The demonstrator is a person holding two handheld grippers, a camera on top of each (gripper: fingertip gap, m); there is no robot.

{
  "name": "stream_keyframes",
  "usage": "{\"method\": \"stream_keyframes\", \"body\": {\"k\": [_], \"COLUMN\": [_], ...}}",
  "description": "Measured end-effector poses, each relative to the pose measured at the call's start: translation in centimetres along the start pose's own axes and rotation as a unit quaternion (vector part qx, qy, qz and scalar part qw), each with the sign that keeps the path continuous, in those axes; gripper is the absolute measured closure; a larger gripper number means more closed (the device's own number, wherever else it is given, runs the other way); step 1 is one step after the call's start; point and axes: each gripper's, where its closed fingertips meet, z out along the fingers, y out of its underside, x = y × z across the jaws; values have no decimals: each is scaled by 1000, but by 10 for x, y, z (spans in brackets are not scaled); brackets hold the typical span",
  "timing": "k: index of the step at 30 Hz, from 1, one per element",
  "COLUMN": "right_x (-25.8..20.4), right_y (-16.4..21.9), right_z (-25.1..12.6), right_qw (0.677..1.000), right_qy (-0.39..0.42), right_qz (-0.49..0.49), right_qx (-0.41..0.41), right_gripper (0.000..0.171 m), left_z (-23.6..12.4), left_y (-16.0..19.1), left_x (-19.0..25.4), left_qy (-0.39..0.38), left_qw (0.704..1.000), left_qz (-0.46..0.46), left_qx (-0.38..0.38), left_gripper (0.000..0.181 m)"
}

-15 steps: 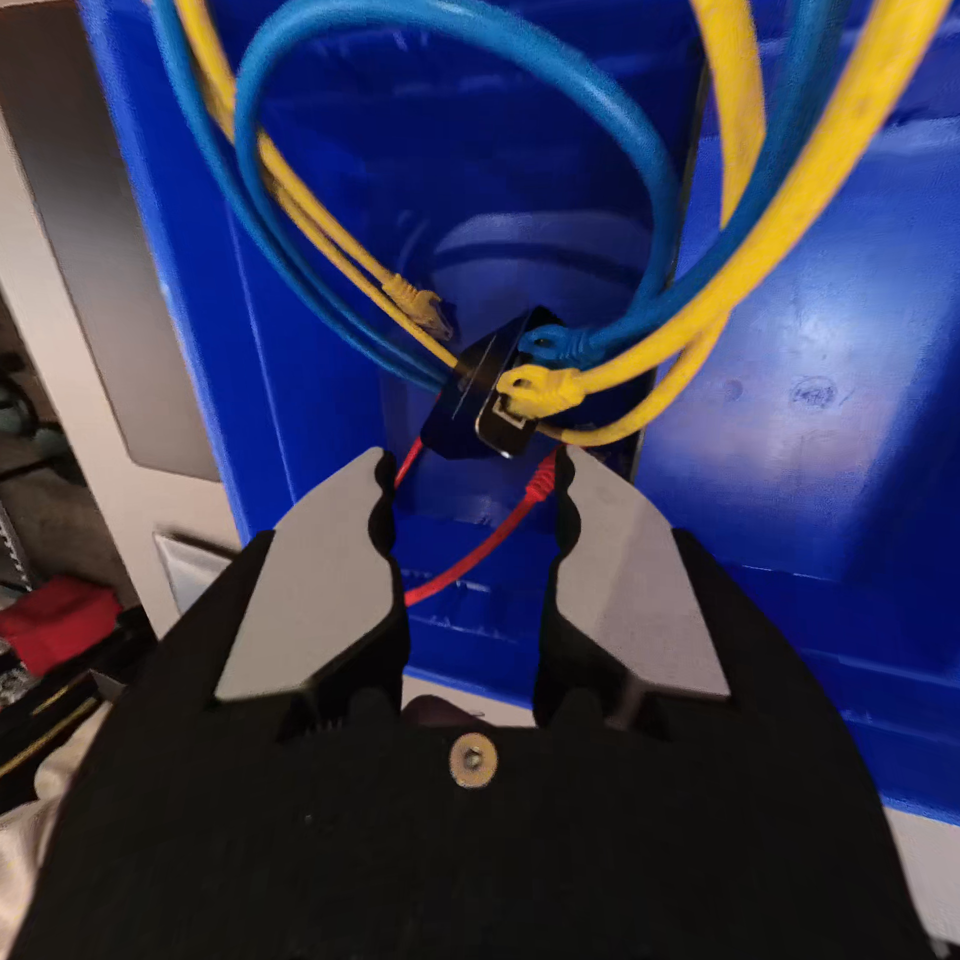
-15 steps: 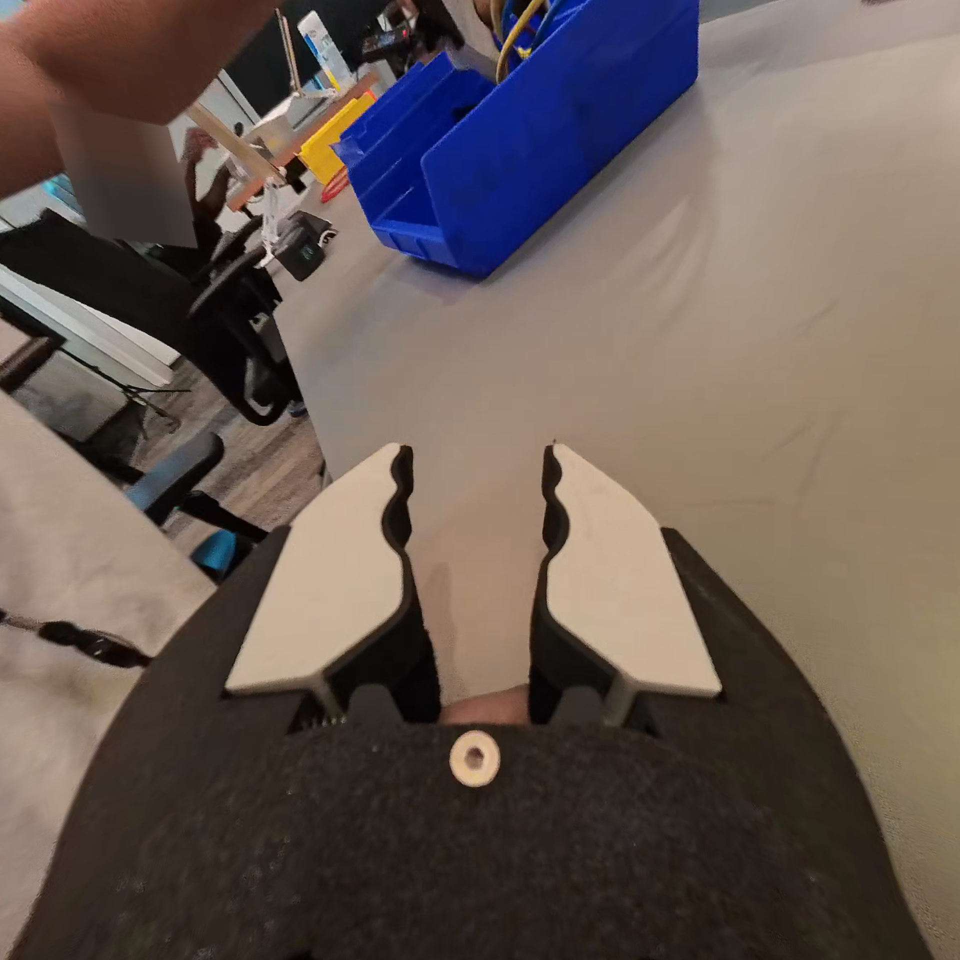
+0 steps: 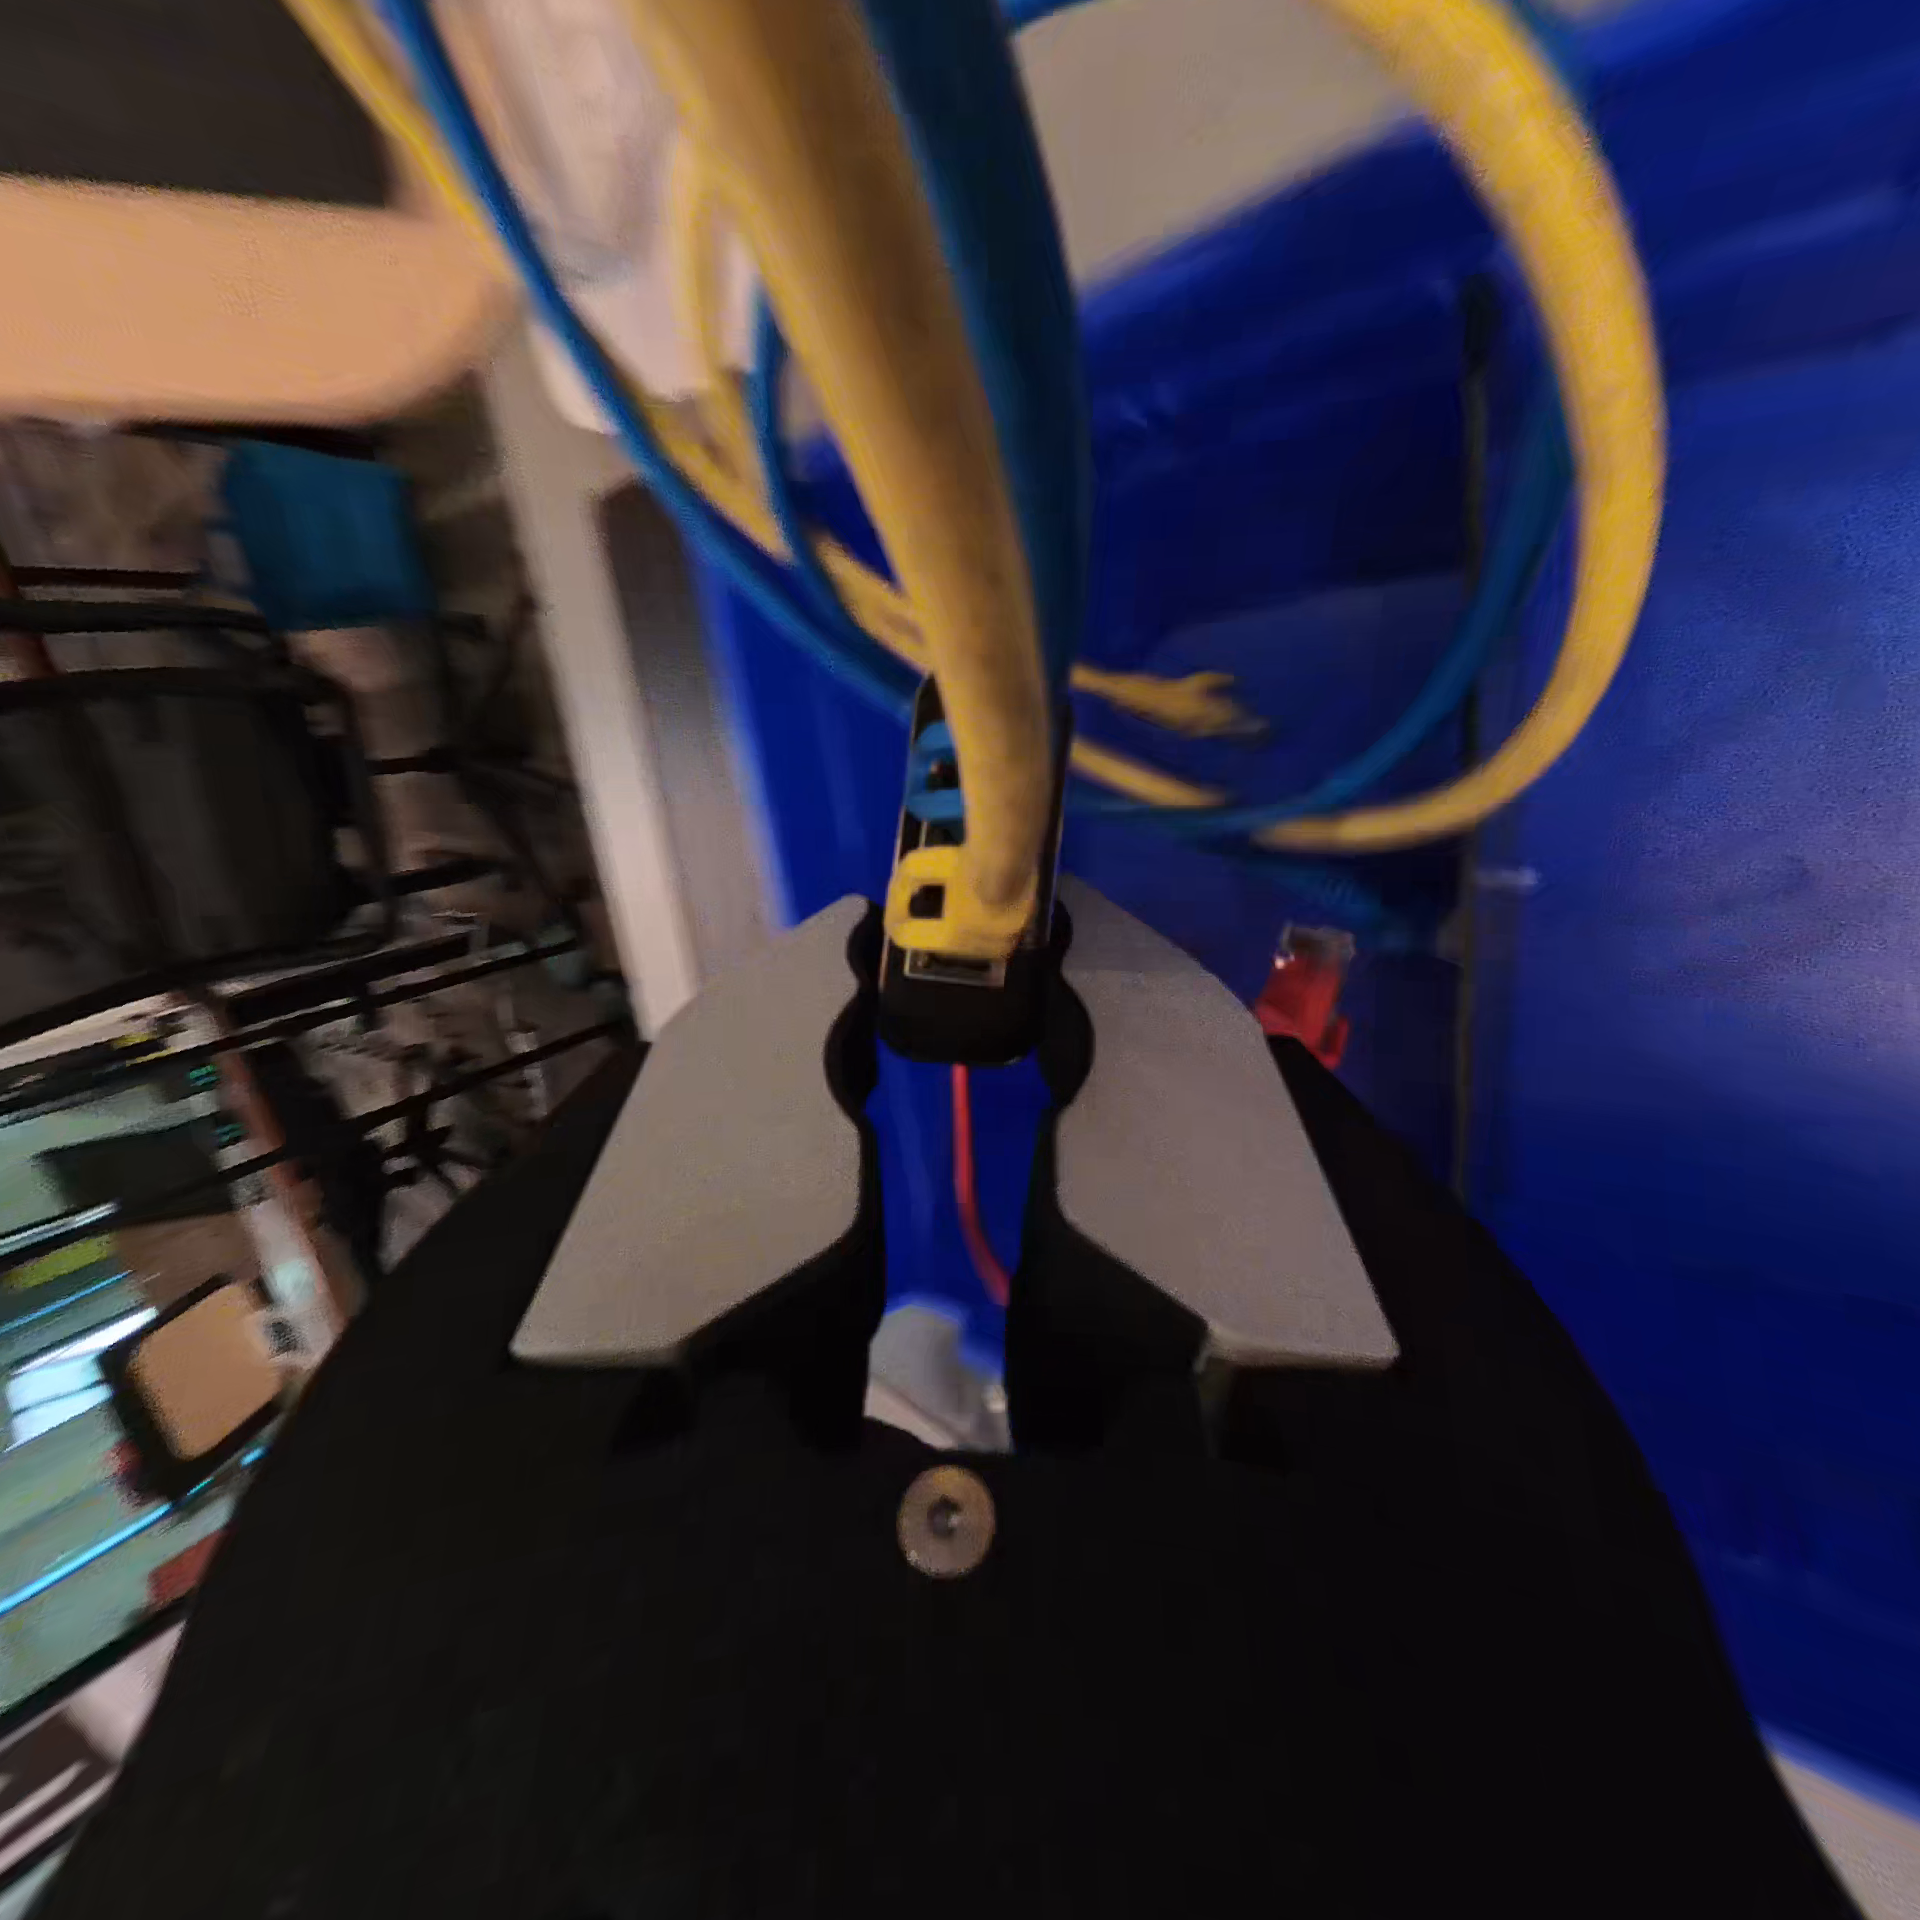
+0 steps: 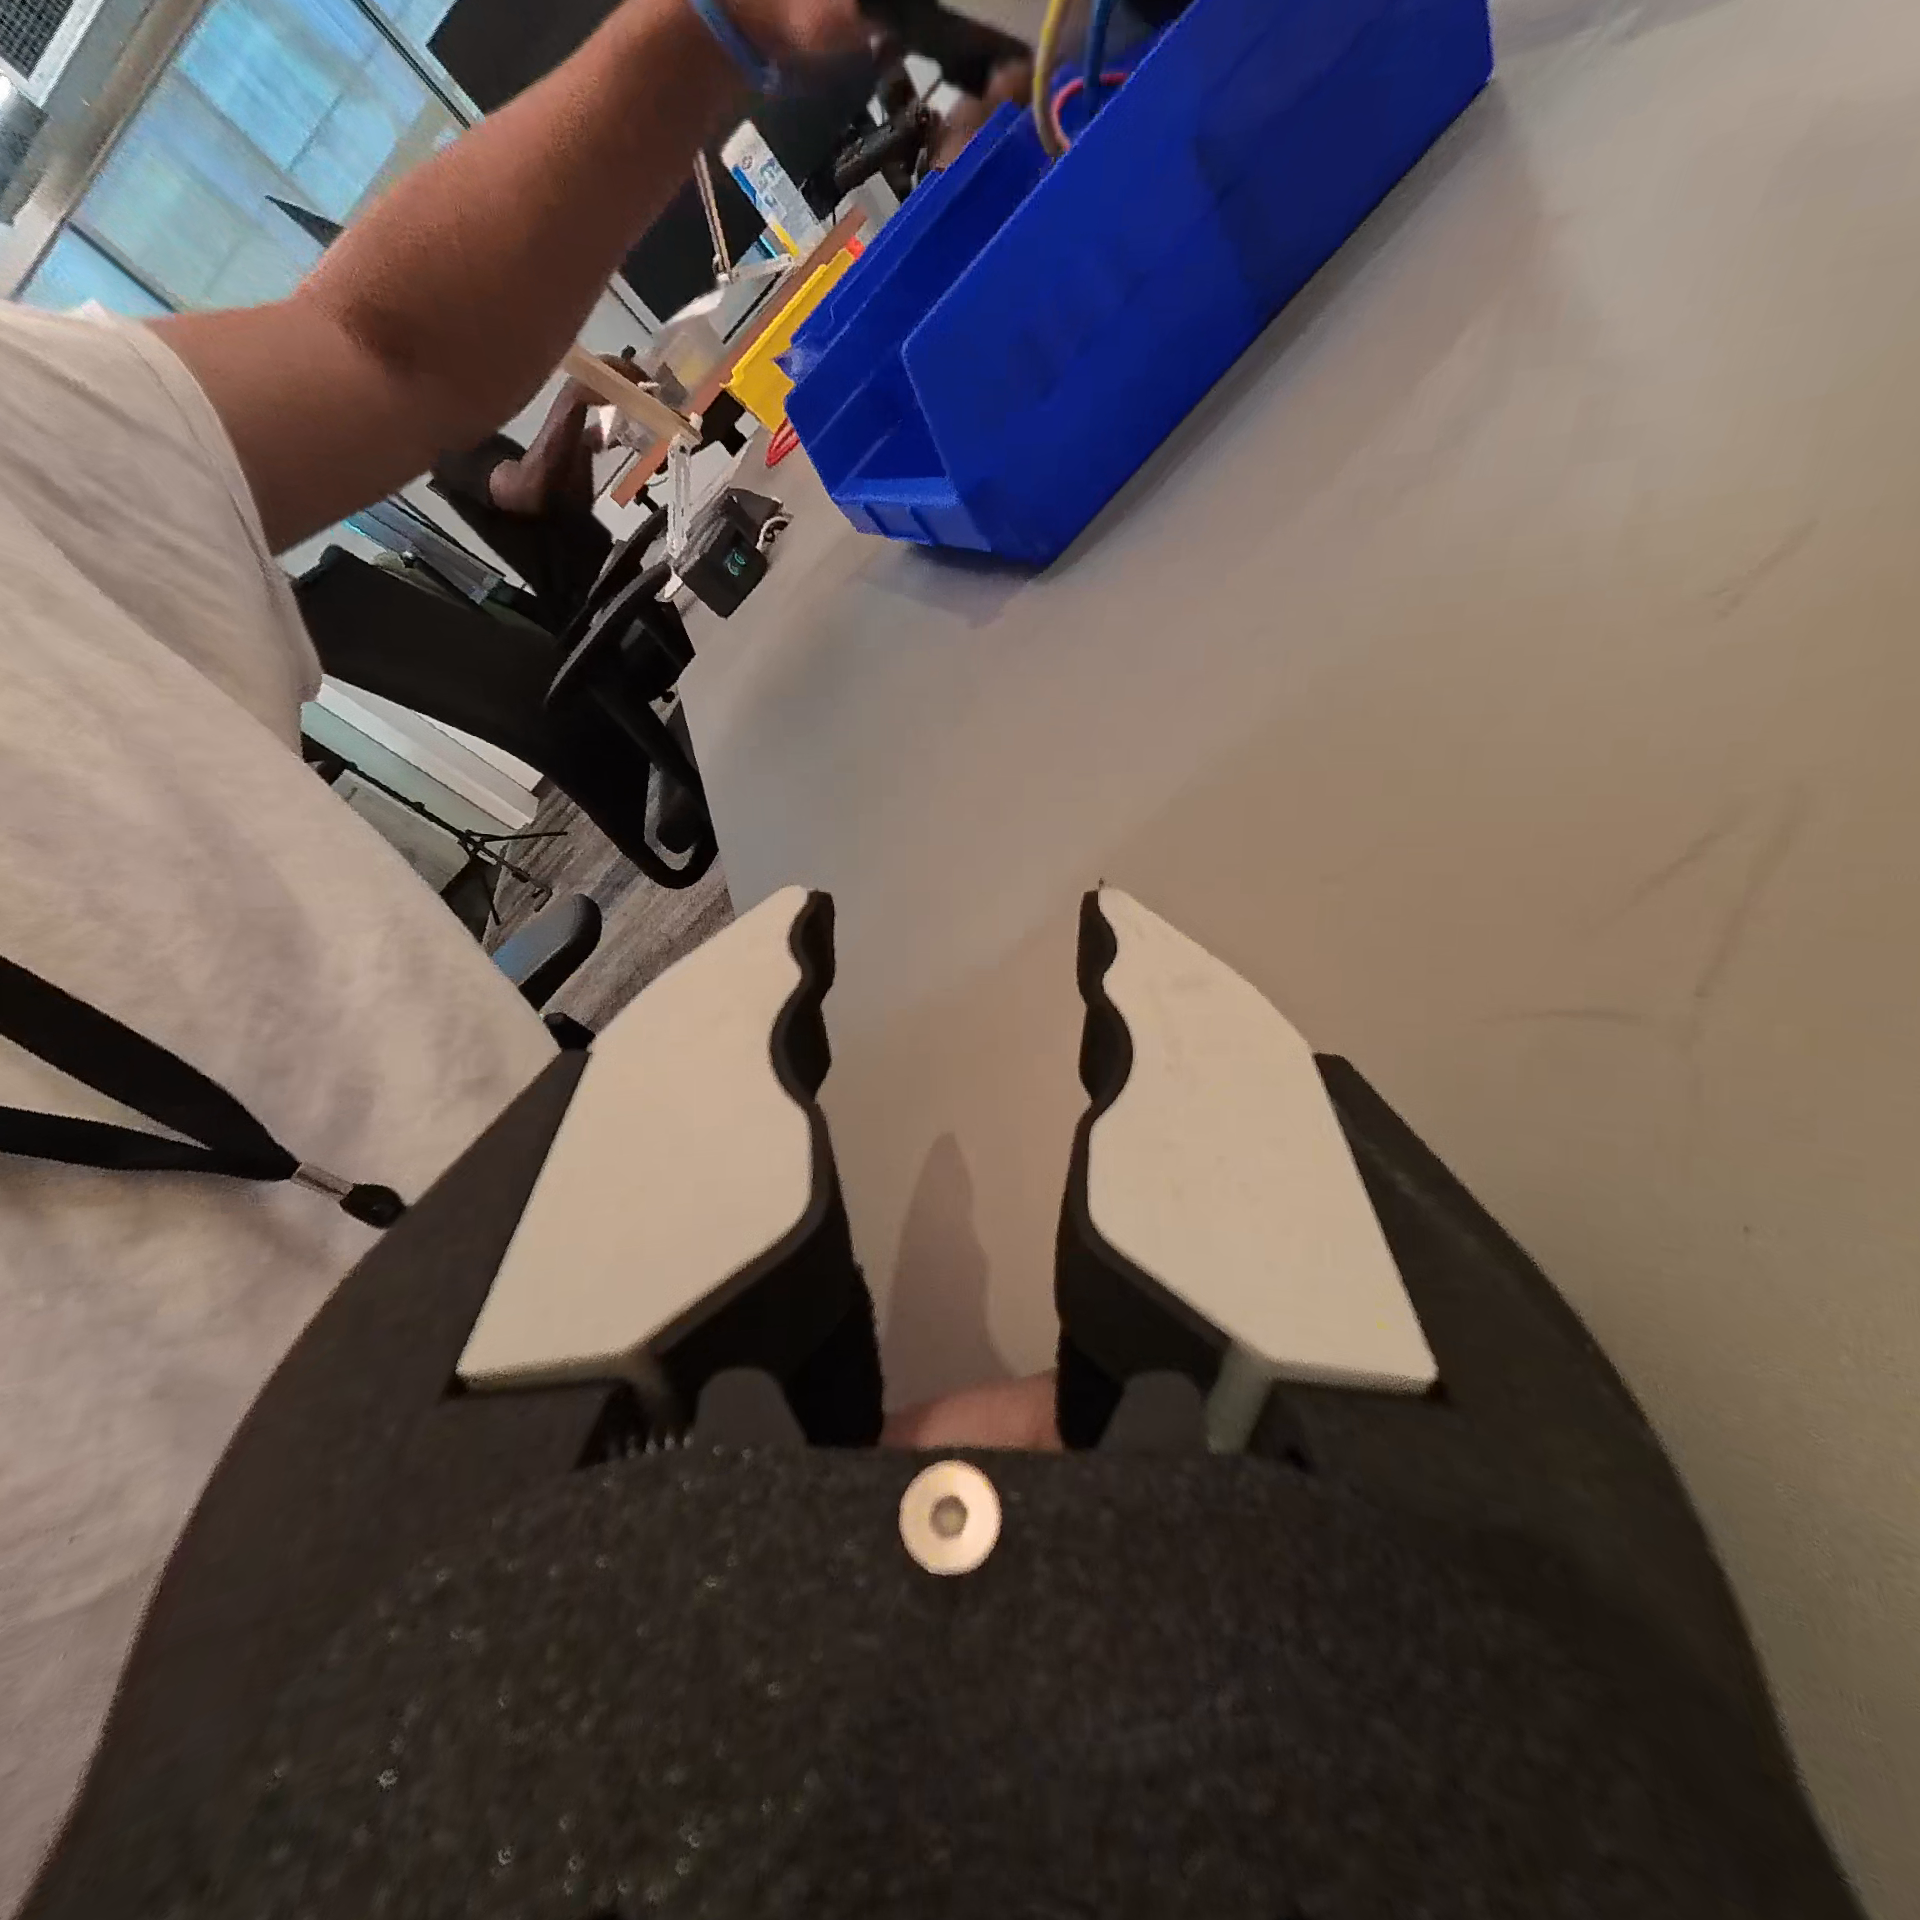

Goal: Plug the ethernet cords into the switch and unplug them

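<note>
over the blue bin (image 3: 1714,935), the left gripper (image 3: 961,971), empty and apart half a second ago, now clamps the black ethernet switch (image 3: 961,997), its yellow cord (image 3: 971,644) plugged in; right gripper (image 4: 956,935) stays apart above the grey table (image 4: 1455,727); no legible writing.

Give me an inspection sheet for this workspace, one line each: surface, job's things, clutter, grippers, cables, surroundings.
Surface: grey table, mostly bare.
Job's things: small black switch clamped edge-on in the left gripper; a yellow plug is seated in it.
Clutter: two blue bins side by side at the table's far end, a yellow bin behind them.
Grippers: left shut on the switch; right gripper open, empty, low over the table.
Cables: yellow cables and blue cables loop above the switch; a loose red plug sits inside the bin.
Surroundings: black office chair, windows, wood floor.
</note>
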Motion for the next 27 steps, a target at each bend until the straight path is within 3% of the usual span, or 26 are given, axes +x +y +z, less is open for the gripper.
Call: {"method": "stream_keyframes", "body": {"k": [8, 12, 16, 20, 24, 27], "right_x": [-3, -9, -22, -38, -45, -28], "right_y": [-3, -8, -14, -22, -29, -36], "right_z": [-5, -14, -25, -37, -47, -55], "right_qw": [1000, 999, 997, 992, 988, 983], "right_qy": [9, 16, 15, -1, -11, 50], "right_qz": [-9, -24, -61, -114, -131, -146], "right_qx": [5, 19, 39, 61, 85, 97], "right_gripper": [128, 129, 128, 126, 124, 124], "left_z": [-168, -211, -186, -112, -38, -4], "left_y": [-90, -156, -214, -263, -282, -289], "left_x": [-126, -140, -111, -41, 21, 58], "left_qy": [-247, -287, -307, -255, -230, -230], "left_qw": [967, 950, 942, 957, 964, 963], "left_qz": [-11, -45, -57, -72, -87, -102], "left_qx": [63, 117, 124, 122, 103, 100], "left_gripper": [155, 155, 156, 156, 155, 155]}}
